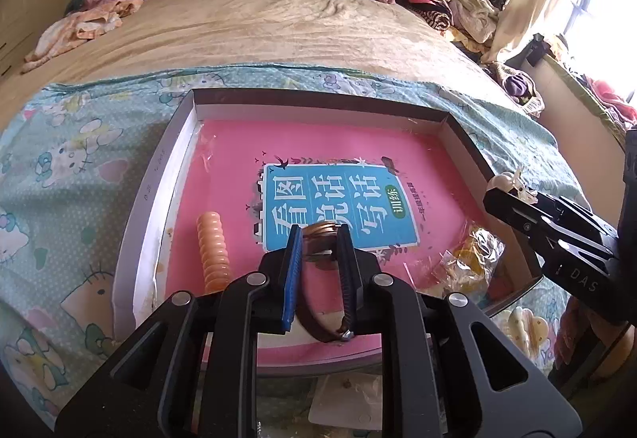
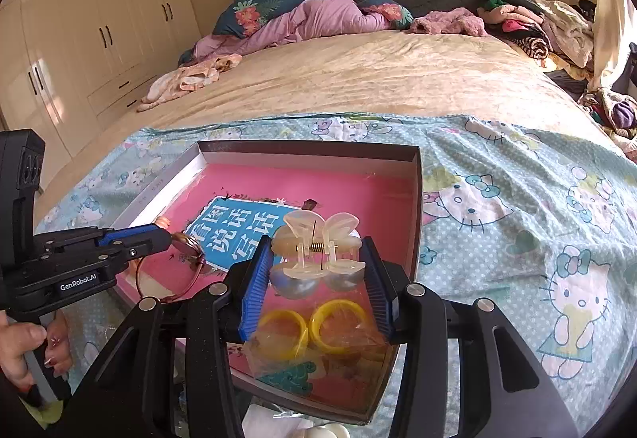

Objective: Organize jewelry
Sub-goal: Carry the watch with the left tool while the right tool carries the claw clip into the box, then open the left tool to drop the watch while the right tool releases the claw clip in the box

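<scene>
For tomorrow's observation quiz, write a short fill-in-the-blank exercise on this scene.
1. The right gripper holds a translucent cream ____ clip.
2. The shallow grey cardboard box is lined in ____.
3. The two yellow plastic rings lie in a clear ____ bag.

Missing words: hair; pink; plastic

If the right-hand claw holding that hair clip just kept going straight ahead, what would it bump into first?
Probably the pink book lying in the tray, since the right gripper with its hair clip points down at it; depth is uncertain.

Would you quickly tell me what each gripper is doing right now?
Left gripper: closed on the copper bangle, over the box.
Right gripper: closed on the translucent claw hair clip.
</scene>
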Available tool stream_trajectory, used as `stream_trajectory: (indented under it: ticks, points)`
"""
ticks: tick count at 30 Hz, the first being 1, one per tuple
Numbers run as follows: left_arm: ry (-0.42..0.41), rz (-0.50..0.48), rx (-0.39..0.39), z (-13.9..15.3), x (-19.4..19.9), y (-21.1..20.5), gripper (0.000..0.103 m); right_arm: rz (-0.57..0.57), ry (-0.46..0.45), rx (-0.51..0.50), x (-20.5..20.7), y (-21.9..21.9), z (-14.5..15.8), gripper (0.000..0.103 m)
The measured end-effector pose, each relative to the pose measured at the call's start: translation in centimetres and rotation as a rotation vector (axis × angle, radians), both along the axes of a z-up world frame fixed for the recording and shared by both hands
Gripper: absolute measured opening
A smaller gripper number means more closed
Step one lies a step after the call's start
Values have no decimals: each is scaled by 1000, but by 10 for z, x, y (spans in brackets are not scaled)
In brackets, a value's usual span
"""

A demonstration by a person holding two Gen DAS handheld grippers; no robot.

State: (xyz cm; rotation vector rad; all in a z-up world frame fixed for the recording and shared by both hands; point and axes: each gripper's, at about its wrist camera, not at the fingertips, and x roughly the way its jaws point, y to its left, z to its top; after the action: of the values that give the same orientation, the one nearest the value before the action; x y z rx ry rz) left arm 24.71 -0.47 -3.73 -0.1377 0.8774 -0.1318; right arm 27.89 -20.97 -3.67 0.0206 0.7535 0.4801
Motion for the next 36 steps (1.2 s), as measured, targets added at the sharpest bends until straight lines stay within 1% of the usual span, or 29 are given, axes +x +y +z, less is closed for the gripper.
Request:
stream_trajectory:
  ticks: [12,14,15,16,18,20,25,26,27,28,31,33,35,36]
  points:
    - [-6,1,10,2,-5,2,11,-10,53,-22,8,4,-11,43]
    - [-3,6,12,3,-8,3,17,-10,60,-26,8,4,-12,43]
    - [-4,10,14,3,-9,3,24,-10,65,-27,8,4,-13,43]
    - [-5,13,17,3,-11,4,29,-12,69,-28,8,4,-14,43]
    - [-10,16,21,5,-14,4,30,-15,75,-27,8,4,-15,44]
    - [-15,20,26,6,-17,5,37,-18,82,-30,7,3,-17,44]
    - [-23,31,26,11,-21,9,46,-25,86,-28,3,2,-17,44]
    - [-24,33,25,11,-22,9,49,-28,84,-26,3,1,-17,47]
    - [-26,38,24,12,-23,10,51,-31,82,-24,2,0,-16,53]
    - [-28,40,24,13,-23,10,55,-36,78,-20,1,-1,-15,56]
    - [-37,53,25,16,-26,12,63,-43,66,-18,-2,-3,-11,60]
    - [-42,57,23,18,-28,13,66,-49,56,-15,-5,-5,-8,68]
    - [-46,62,28,20,-31,13,75,-57,43,-11,-8,-7,-4,73]
    - [-49,66,30,21,-32,14,76,-60,35,-6,-10,-8,-2,77]
